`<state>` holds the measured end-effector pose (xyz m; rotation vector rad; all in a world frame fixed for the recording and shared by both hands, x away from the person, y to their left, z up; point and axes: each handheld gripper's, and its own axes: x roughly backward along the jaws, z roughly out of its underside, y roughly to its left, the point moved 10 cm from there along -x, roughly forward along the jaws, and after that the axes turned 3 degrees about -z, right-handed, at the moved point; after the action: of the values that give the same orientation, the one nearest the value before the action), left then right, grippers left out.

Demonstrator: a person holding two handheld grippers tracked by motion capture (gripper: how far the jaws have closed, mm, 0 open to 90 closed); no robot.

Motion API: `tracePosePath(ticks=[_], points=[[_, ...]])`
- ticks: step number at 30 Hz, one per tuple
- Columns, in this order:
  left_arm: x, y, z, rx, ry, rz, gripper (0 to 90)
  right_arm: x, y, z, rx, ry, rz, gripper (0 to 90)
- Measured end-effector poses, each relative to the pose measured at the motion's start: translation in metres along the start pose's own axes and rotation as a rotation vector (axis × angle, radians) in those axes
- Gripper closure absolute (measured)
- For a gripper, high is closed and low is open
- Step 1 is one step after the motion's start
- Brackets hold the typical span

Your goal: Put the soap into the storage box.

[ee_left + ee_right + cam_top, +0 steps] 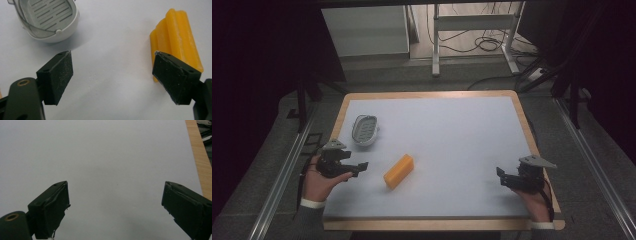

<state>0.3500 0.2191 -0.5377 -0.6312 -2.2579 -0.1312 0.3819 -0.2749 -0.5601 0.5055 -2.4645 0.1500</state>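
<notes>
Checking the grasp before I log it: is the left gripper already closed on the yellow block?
No, the left gripper has its jaws wide apart over bare table, with the yellow block lying free behind one jaw.

Loads of bare mat right of the yellow block (398, 171) for me; only the white soap dish (364, 130) sits up-left of it.

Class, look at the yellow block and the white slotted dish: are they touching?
Apart. The high view shows bare white table between the yellow block and the white slotted dish; the left gripper view shows the same gap.
</notes>
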Motion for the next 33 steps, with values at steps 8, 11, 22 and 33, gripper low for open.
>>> tracePosePath(ticks=[8, 11, 22, 33], points=[[0.001, -0.010, -0.006, -0.016, 0.001, 0.009, 17.2, 0.004, -0.004, -0.001, -0.005, -0.018, 0.023, 8.0], [0.002, -0.013, -0.008, -0.025, 0.002, 0.012, 17.2, 0.003, -0.003, 0.001, -0.005, -0.009, 0.019, 8.0], [0.001, -0.029, -0.015, -0.059, 0.021, 0.026, 17.3, 0.003, -0.002, 0.001, -0.005, -0.012, 0.015, 8.4], [-0.007, -0.044, -0.024, -0.095, 0.022, 0.051, 17.8, 0.002, 0.000, 0.002, 0.012, -0.005, 0.006, 9.6]])
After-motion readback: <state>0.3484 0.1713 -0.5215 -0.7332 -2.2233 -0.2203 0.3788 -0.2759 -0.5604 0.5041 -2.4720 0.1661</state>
